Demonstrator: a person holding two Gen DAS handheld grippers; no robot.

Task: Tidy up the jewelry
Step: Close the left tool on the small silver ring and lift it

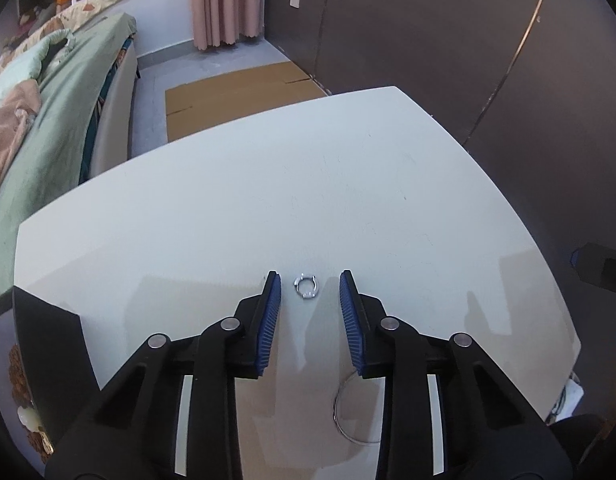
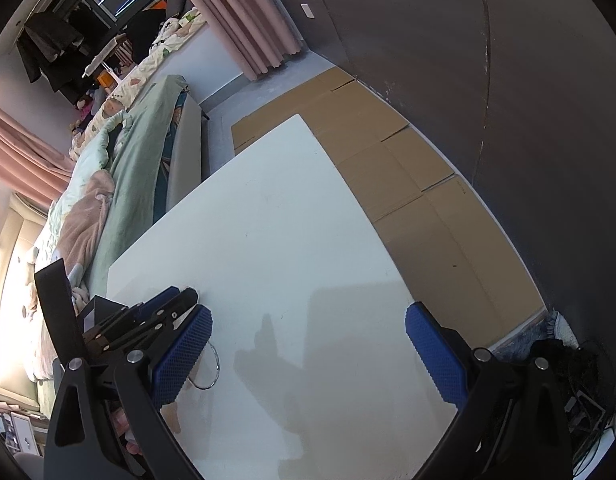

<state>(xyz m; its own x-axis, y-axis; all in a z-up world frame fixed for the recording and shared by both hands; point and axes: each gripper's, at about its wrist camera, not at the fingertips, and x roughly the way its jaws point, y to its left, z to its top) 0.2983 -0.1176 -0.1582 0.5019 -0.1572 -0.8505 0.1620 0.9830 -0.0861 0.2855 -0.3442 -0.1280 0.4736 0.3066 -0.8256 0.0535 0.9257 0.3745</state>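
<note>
Lying flat on the white tabletop [image 1: 348, 184], the small silver ring [image 1: 305, 286] sits between the tips of the left gripper [image 1: 310, 284], a shade closer to its left finger, neither blue pad touching it. The fingers are partly closed yet still released, gripping nothing. Well right of the ring, the right gripper [image 2: 308, 330] hovers wide and empty, so the left hand is nearer; a thin bangle [image 1: 350, 416] lies closer to the person than the ring.
</note>
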